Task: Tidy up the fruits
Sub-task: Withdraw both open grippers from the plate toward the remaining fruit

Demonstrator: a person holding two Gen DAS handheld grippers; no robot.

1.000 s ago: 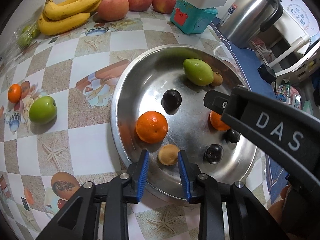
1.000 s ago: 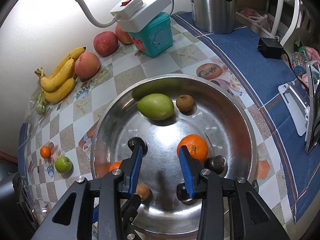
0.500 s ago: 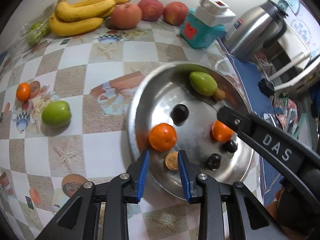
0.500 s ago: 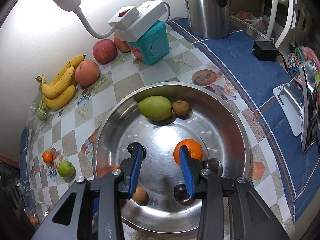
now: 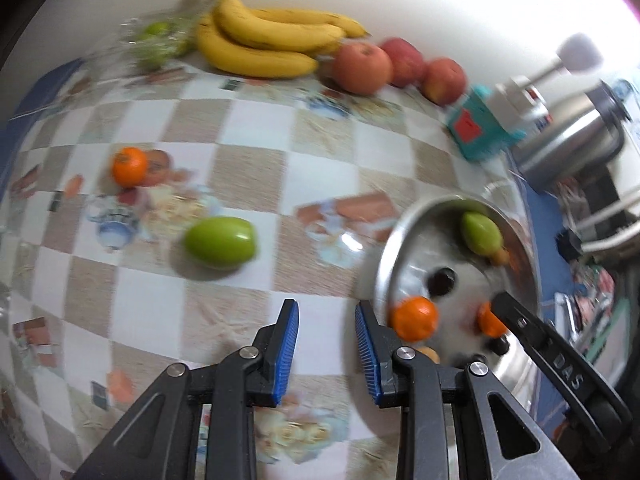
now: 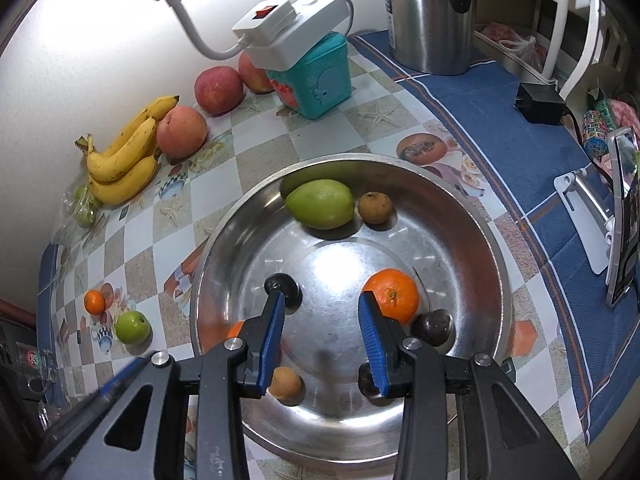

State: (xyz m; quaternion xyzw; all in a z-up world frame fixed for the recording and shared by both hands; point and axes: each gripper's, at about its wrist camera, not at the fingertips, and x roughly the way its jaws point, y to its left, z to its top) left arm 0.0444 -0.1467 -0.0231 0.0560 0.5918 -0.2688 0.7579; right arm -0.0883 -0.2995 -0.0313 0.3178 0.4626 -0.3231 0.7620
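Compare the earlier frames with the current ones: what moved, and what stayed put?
The left gripper, empty, swung left off the metal bowl toward the green apple on the tablecloth. The right gripper stayed over the bowl, empty. No fruit was picked up or shifted.

Your left wrist view looks steeply down at the tablecloth [image 5: 240,184]. Your right looks down into the metal basin [image 6: 492,248], which both views share.
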